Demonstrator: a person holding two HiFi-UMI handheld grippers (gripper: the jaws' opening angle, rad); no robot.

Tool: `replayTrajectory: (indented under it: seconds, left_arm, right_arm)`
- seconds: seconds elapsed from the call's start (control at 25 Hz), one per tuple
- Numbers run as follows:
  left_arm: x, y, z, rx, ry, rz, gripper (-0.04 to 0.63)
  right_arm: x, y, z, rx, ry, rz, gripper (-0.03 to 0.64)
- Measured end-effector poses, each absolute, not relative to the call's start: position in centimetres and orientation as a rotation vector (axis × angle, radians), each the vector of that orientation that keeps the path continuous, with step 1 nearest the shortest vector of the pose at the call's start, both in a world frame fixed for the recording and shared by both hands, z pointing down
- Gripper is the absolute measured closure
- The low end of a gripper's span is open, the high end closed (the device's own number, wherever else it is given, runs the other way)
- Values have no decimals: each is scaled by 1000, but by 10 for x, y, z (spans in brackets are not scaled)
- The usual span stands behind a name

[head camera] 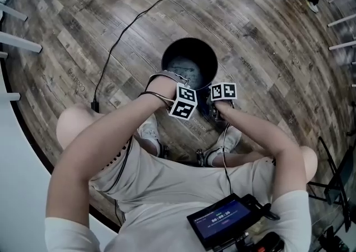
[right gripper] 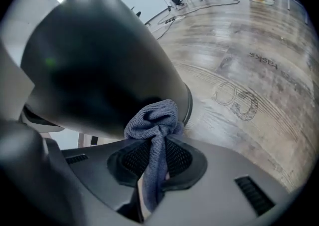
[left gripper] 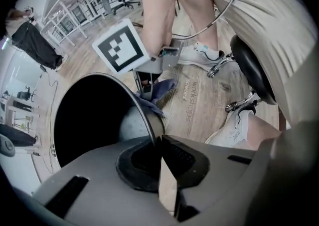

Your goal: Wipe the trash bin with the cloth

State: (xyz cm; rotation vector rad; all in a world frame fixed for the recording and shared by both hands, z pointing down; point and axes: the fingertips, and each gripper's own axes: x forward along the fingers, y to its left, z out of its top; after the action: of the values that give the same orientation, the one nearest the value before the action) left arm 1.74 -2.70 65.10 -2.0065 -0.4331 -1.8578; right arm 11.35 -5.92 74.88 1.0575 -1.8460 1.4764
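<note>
A black round trash bin stands on the wooden floor just ahead of my knees. My left gripper points straight down at its near rim. In the left gripper view the jaws of the left gripper are shut on the thin rim of the trash bin. My right gripper sits low beside the bin's near right side. It is shut on a bunched blue cloth, which presses against the outer wall of the trash bin near its base. The blue cloth also shows beyond the rim.
A black cable runs across the floor to the left of the bin. A stool base and the person's shoes are close behind the grippers. White furniture legs stand far left, metal frame legs at right.
</note>
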Motion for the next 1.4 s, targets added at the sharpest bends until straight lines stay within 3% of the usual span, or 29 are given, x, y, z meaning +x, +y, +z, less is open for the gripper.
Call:
replayTrajectory:
  seconds: [0.48, 0.68, 0.88, 1.2, 1.4]
  left_arm:
    - [28, -27, 650, -2076, -408, -1839, 566]
    - [26, -24, 646, -2031, -442, -1798, 555]
    - [7, -32, 639, -2019, -444, -1815, 505]
    - [-9, -45, 647, -1900, -392, -1793, 517]
    - [-9, -44, 648, -1874, -385, -1827, 539]
  right_arm:
    - [128, -68, 823, 1098, -1826, 1458, 557]
    - [132, -58, 778, 1085, -1784, 1496, 556]
    - [118, -37, 710, 996, -1843, 1465, 557]
    - [85, -20, 609, 996, -1959, 1544, 556]
    - [74, -34, 592, 1020, -2001, 1580, 556]
